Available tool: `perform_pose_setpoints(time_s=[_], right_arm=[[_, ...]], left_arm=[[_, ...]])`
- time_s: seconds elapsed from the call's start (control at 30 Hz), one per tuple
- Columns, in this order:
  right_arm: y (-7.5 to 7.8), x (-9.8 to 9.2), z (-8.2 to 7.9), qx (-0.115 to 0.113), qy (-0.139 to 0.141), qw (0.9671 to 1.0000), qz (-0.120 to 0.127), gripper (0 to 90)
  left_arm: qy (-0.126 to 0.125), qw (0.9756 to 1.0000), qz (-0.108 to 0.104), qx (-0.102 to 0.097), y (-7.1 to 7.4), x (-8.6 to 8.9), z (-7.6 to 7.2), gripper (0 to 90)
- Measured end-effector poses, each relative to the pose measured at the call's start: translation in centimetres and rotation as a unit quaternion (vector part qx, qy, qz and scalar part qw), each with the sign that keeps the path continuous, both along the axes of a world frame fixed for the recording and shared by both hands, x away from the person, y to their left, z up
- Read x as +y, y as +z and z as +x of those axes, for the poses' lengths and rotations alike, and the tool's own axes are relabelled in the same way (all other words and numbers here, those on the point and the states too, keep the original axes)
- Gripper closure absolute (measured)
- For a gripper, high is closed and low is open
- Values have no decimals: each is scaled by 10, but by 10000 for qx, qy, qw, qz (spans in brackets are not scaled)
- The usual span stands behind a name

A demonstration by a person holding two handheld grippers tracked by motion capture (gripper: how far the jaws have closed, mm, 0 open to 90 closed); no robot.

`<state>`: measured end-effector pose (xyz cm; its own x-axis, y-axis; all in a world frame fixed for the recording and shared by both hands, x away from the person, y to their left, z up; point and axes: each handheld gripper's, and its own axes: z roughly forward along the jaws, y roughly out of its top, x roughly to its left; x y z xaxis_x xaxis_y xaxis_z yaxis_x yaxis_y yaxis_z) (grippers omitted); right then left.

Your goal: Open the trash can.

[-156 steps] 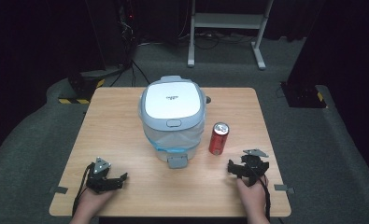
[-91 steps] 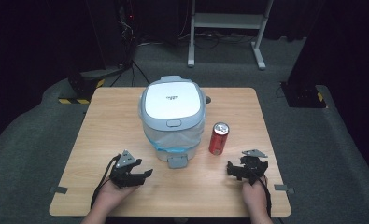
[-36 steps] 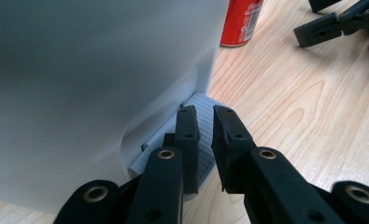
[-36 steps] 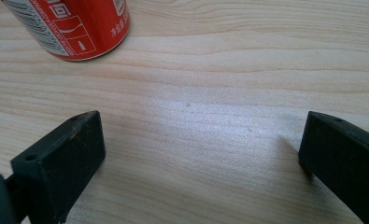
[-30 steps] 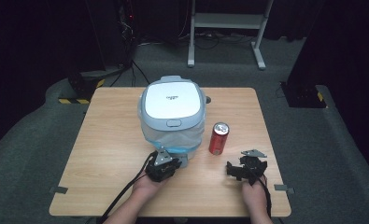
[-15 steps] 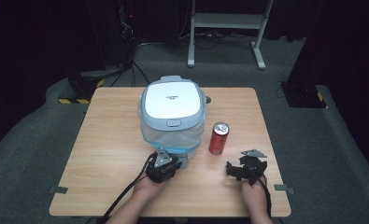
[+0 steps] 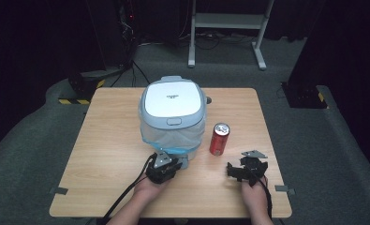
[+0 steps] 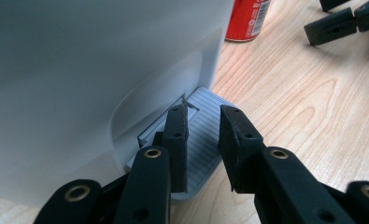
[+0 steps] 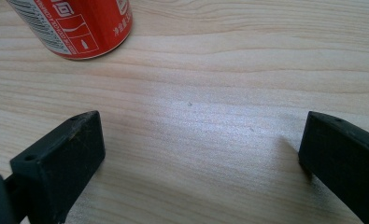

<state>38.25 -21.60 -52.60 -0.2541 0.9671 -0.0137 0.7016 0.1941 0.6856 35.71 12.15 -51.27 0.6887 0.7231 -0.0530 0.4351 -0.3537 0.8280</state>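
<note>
Wooden table (image 7: 103, 154): left tool (image 8: 203, 140) narrowly parted over bin's pedal (image 8: 205, 140); right tool (image 9: 196, 163) released.

L gripper (image 7: 163, 167) low at table's near-centre edge, jaws narrow w/ a small gap, just been opening slightly; fingers (image 8: 176, 140) point fwd. R gripper (image 7: 246, 168) rests at near-right, jaws spread wide, nothing between. Both forearms enter from bottom edge, hands (image 7: 254, 194) behind gripper bodies.

Your desk (image 7: 107, 140) is pale matt wood grain, the cooker (image 7: 173, 112) is smooth glossy plastic with a ribbed grey tab (image 8: 203, 140), and the can (image 7: 219, 139) is shiny red metal.
</note>
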Motion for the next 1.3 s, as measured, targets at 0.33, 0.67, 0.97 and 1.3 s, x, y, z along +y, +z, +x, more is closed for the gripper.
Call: perform_pose_setpoints(time_s=[0.33,0.67,0.97,1.3], right_arm=[[0,0,0,-7,13,10000,-10,1],[0,0,0,-8,15,10000,-13,2],[0,-1,0,-3,44,10000,8,4],[13,1,-14,-428,273,9987,-10,21]], left_arm=[[77,9999,24,65,-5,-3,0,725],[119,9997,158,125,-8,-6,2,726],[145,9995,268,85,-8,-7,1,732],[175,9996,138,156,-8,-4,3,759]])
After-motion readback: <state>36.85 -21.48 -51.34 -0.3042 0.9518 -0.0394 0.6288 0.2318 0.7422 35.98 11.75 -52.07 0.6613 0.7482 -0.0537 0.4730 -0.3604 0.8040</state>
